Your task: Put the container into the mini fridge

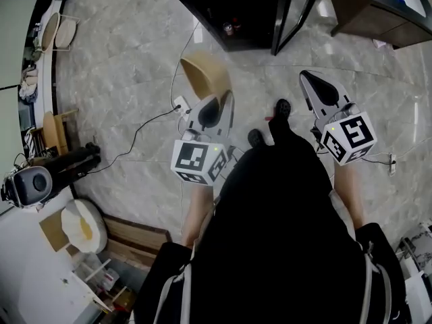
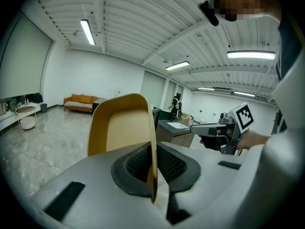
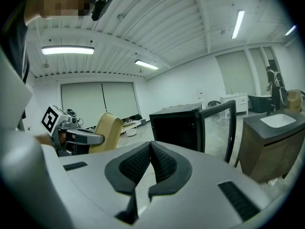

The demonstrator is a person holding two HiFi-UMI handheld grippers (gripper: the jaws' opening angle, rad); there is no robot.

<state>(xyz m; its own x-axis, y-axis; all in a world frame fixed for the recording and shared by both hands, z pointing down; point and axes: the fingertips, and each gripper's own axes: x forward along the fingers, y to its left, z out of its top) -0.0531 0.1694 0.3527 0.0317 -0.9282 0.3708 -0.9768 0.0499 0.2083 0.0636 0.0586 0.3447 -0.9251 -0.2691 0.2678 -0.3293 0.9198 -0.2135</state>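
My left gripper is shut on the rim of a tan, shallow container, which it holds above the marble floor. In the left gripper view the container stands upright on edge between the pads. My right gripper is shut with nothing in it, level with the left one. The black mini fridge stands ahead on the floor with its glass door swung open. In the right gripper view the fridge and its open door are in front, with the container at the left.
A brown cabinet stands right of the fridge. A black cable and a white plug lie on the floor by the left gripper. A counter with appliances and bowls runs along the left. The person's shoes are between the grippers.
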